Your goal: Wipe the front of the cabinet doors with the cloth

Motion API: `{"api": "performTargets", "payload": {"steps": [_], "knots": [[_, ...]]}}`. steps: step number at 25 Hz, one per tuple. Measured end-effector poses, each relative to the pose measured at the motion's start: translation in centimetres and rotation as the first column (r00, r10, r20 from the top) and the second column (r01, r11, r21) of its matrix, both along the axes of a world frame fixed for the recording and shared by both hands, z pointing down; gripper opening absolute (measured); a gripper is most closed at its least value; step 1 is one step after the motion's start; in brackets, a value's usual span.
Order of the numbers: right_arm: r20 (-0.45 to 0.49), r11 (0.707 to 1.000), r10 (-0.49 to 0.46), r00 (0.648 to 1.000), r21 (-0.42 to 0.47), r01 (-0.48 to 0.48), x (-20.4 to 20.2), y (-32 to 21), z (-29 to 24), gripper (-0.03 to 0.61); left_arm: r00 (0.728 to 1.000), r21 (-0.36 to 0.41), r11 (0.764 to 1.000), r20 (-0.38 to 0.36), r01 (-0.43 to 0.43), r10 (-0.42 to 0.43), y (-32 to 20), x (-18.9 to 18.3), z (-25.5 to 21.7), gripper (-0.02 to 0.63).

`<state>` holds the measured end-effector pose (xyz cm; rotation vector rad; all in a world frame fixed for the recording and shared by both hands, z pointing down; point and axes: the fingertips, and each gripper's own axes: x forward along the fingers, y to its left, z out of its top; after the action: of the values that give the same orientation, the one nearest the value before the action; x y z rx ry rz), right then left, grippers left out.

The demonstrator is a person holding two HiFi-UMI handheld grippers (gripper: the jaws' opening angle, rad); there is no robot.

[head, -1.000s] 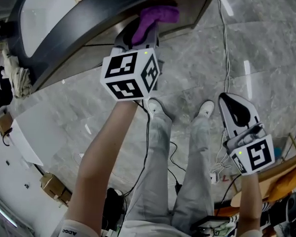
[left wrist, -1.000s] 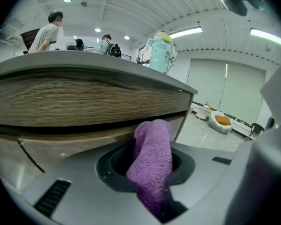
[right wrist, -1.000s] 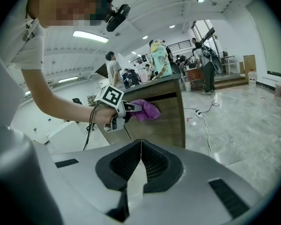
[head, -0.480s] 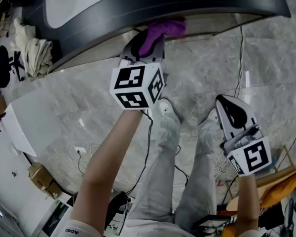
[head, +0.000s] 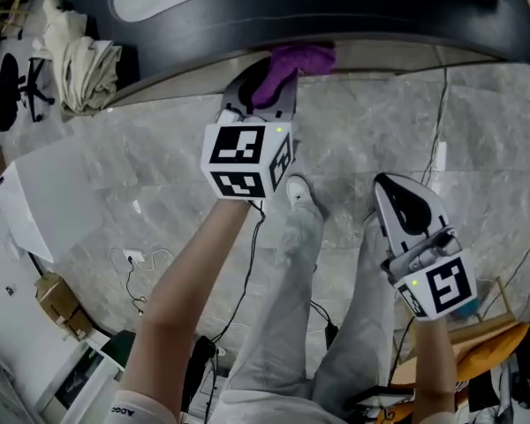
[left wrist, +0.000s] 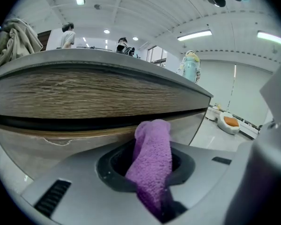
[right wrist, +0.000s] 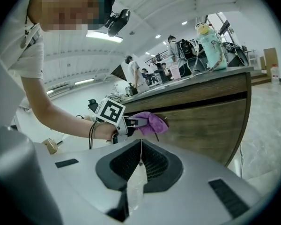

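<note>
The cloth, clamped in the left gripper, has been shifted away from the end of the cabinet. Its contact with the door (hidden in the head view) is seen from the right gripper, closed and empty.

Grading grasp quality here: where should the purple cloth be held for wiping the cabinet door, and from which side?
Probably its bunched tail, as the left gripper does: jaws shut on the purple cloth with a soft wad standing past the tips. Come square at the cabinet door from the room side, so only cloth meets wood.
</note>
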<state>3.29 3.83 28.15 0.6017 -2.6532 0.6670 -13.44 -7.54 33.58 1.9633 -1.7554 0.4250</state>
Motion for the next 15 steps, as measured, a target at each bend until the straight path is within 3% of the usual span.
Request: {"api": "performTargets", "payload": {"steps": [6,15], "knots": [[-0.004,0.999,-0.038,0.999,-0.021,0.038,5.4,-1.3,1.1,0.028,0.997,0.013,0.999,-0.061,0.044,-0.043,0.1,4.5,-0.5,0.092],[-0.06,0.999,0.011,0.998,-0.031,-0.013,19.9,-6.5,1.8,0.028,0.995,-0.006,0.999,-0.091,-0.037,0.037,-3.0,20.9,2.3,0.092]]}}
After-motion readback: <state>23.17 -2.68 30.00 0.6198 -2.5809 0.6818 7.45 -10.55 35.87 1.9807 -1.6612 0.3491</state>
